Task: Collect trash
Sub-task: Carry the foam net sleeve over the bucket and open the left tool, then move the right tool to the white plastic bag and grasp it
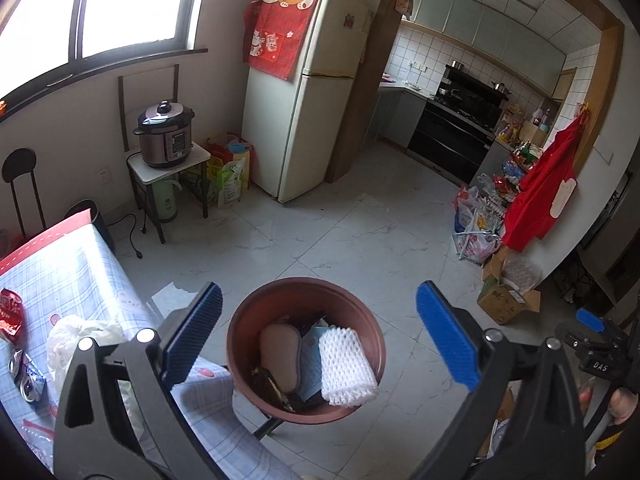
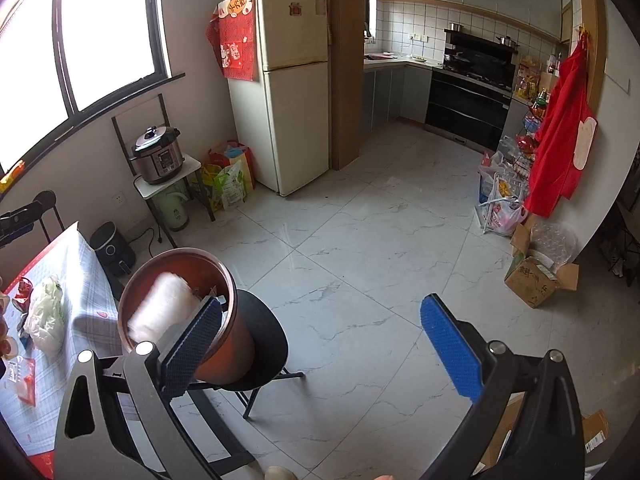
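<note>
- Left wrist view: the brown trash bin (image 1: 306, 350) sits between the two blue fingers and just beyond their tips, its open mouth facing up.
- Inside the bin lie a white foam fruit net (image 1: 347, 366) on the side of the right finger, a beige pad (image 1: 281, 358) toward the left finger, and a pale blue paper (image 1: 312, 360) between them; darker scraps sit at the bottom, too dim to name.
- The left gripper (image 1: 319, 334) has its fingers spread wide with nothing between the pads; no pad touches the bin.
- Left of the left finger is a table under a blue checked cloth (image 1: 80, 272) carrying a red snack wrapper (image 1: 10, 314), a crumpled white plastic bag (image 1: 78, 338) and a small blue-and-white packet (image 1: 30, 380).
- At the far right edge of that view the other tool's blue fingertip shows.
- Right wrist view: the right gripper (image 2: 322, 342) is also spread wide and empty, with bare marble floor tile (image 2: 352, 272) between its fingers.
- Its left finger (image 2: 192, 346) overlaps the bin (image 2: 224, 356) in the picture; I cannot tell whether they touch.
- The bin stands on a round black stool (image 2: 268, 340), beside the table's corner.
- Farther beyond the fingertips stand a cream refrigerator (image 2: 292, 92), a pressure cooker (image 2: 156, 156) on a small stand, and a cardboard box (image 2: 534, 280) off to the right.
</note>
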`<state>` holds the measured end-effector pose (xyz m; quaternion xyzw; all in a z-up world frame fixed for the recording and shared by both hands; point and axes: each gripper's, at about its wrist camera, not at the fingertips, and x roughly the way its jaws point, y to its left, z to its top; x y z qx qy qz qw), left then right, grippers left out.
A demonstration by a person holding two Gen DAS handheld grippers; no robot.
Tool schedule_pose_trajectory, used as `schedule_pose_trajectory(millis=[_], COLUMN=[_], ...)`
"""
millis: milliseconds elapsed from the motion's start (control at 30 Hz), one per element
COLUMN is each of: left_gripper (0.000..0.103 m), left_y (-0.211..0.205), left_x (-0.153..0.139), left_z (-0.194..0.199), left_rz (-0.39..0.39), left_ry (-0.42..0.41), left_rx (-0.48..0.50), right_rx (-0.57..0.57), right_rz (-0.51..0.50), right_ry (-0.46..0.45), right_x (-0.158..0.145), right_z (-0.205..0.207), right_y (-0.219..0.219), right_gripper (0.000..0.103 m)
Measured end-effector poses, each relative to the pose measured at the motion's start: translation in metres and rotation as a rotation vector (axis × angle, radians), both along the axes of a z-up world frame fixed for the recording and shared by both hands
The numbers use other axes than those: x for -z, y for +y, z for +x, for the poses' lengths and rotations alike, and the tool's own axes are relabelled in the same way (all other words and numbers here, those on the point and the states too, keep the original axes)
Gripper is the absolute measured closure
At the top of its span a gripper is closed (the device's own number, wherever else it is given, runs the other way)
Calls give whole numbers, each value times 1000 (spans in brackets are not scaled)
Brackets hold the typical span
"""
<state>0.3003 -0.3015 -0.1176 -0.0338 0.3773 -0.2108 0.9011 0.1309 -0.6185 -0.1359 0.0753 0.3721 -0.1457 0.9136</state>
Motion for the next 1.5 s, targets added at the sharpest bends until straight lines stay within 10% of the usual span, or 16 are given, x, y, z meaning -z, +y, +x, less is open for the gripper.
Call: schedule_pose_trajectory(millis=[767, 1067, 1500], left_gripper=[6, 6, 6], left_y=[380, 453, 513], left_x=[12, 36, 81], left_z=[-188, -250, -280], left_rz=[6, -8, -46], left_ry=[81, 124, 203], left_rx=[-753, -893, -958], right_rx=[-444, -653, -782], right_rz=[33, -11, -57], right_ry=[-32, 21, 154], right_x=[-17, -2, 103], right_z=[67, 93, 148], right_y=[230, 352, 493], right_gripper=[5, 5, 5])
